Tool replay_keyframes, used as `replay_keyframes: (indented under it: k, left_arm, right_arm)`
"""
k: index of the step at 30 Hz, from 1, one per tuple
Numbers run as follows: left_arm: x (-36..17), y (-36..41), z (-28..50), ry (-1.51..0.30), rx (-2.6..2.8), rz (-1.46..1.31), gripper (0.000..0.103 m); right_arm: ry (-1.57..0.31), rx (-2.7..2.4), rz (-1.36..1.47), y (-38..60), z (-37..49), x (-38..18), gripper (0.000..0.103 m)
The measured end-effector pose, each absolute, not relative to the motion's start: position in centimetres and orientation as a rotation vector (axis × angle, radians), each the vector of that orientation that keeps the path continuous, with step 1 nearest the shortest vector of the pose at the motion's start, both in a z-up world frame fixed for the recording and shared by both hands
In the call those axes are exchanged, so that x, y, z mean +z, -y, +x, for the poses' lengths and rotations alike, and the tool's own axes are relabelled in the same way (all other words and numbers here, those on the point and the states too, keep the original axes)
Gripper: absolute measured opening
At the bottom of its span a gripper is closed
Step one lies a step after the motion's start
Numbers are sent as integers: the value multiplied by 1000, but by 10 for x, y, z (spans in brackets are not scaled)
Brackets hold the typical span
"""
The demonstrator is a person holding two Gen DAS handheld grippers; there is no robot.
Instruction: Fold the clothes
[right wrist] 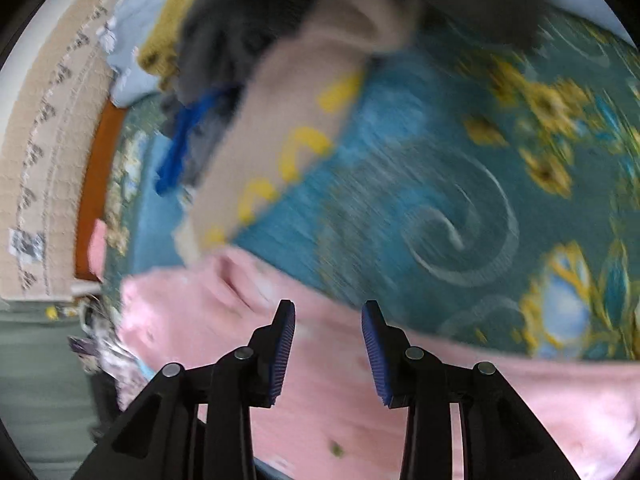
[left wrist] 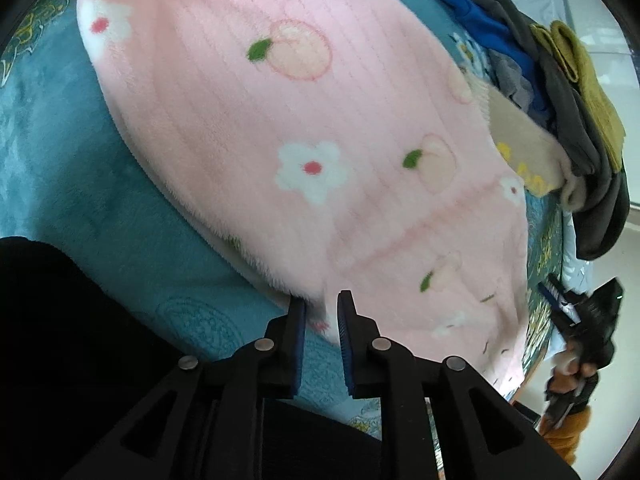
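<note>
A pink fleece garment [left wrist: 280, 120] with white flowers and peach prints lies spread flat on a teal bedspread [left wrist: 80, 180]. My left gripper [left wrist: 322, 300] sits at the garment's near hem with its blue pads a narrow gap apart. The hem lies at the fingertips and I see no fabric pinched between them. In the blurred right wrist view my right gripper [right wrist: 329, 308] hovers open over the pink garment [right wrist: 360, 420] with nothing between its fingers. A hand with the right gripper [left wrist: 560, 304] shows blurred at the bed's right edge.
A pile of clothes [left wrist: 560, 80] in grey, blue and mustard lies beyond the pink garment, with a beige piece [left wrist: 520, 136] marked in yellow against it. The same pile [right wrist: 224, 52] and beige piece [right wrist: 280, 120] fill the right view's top. The bed's wooden edge [right wrist: 94, 184] runs at left.
</note>
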State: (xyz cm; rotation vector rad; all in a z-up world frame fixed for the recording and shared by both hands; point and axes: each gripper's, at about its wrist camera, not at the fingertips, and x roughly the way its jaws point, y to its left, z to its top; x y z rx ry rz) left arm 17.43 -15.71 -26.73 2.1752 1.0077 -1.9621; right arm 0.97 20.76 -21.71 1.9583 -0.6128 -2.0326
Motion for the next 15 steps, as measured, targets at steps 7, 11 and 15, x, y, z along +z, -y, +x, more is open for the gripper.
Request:
replay_keyframes:
  k: [7,11,15]
  left_arm:
    - [-246,187,193,-1075,-2039,2092,16]
    - [-232,228,193,-1181,-2109,1967,17]
    - [-225,264,192,-1320,-2136,1777,17]
  right_arm:
    - [607,-1955,1837,-159,8,-227,38]
    - [600,-1852,1780,-110,-17,-230,38]
    - [689,-1757,1865,-90,-33,-259,38]
